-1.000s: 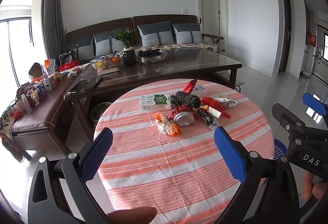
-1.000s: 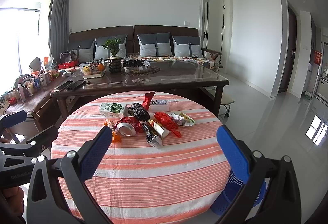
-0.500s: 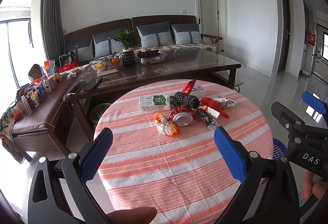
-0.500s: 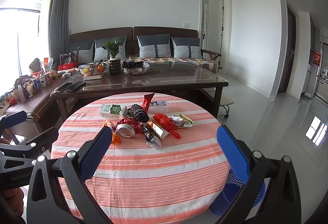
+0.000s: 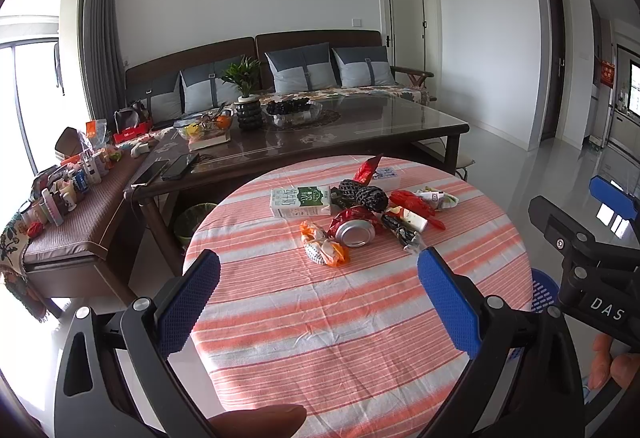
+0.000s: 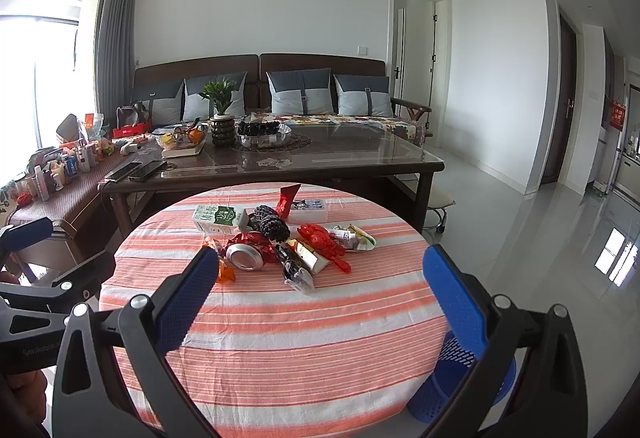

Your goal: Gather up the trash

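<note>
Looks like the very start, nothing grabbed yet. Left claw (image 5: 318, 296) and right claw (image 6: 320, 292) both gape wide, empty. Trash pile (image 6: 280, 242) sits ahead on the surface (image 6: 280, 338); blue bin (image 6: 448, 386) below-right. Next: reach forward, pinch one wrapper.

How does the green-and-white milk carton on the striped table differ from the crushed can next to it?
The milk carton is a boxy green-and-white pack that keeps its shape; the can is round, red and silver, and looks crushed. The carton lies flat on its side at the pile's far left edge; the can shows its silver end to the camera, nearer the middle. Both rest untouched on the tablecloth.
</note>
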Demonstrator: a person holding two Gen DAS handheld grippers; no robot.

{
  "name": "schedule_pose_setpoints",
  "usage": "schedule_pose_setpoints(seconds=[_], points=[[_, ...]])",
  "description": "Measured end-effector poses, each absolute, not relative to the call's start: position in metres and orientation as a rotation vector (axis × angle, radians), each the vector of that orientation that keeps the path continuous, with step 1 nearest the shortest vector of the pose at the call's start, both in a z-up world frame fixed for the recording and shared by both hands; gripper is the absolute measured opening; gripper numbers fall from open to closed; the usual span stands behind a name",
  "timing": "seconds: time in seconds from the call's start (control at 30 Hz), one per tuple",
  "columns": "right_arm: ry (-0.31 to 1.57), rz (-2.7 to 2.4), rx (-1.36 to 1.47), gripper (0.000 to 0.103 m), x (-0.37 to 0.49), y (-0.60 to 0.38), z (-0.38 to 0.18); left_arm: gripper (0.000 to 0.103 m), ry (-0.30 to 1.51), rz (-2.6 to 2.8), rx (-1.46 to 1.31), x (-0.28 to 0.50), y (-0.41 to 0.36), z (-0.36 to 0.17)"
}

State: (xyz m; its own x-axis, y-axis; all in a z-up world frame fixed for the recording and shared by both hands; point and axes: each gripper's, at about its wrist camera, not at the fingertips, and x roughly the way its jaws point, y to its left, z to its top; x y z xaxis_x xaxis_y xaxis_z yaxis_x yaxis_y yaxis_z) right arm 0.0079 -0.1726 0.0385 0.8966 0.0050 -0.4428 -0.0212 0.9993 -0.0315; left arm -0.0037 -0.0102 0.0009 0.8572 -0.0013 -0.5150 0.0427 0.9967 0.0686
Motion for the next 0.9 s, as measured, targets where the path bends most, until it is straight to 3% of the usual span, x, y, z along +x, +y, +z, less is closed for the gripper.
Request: schedule_pose_setpoints(seconds=[0.9], points=[[0.453, 0.013, -0.038, 0.099, 0.0071, -0.1743, 0.0407, 0.098, 0.538, -0.026, 0.082, -0.0073, -0.0135, 0.0075]])
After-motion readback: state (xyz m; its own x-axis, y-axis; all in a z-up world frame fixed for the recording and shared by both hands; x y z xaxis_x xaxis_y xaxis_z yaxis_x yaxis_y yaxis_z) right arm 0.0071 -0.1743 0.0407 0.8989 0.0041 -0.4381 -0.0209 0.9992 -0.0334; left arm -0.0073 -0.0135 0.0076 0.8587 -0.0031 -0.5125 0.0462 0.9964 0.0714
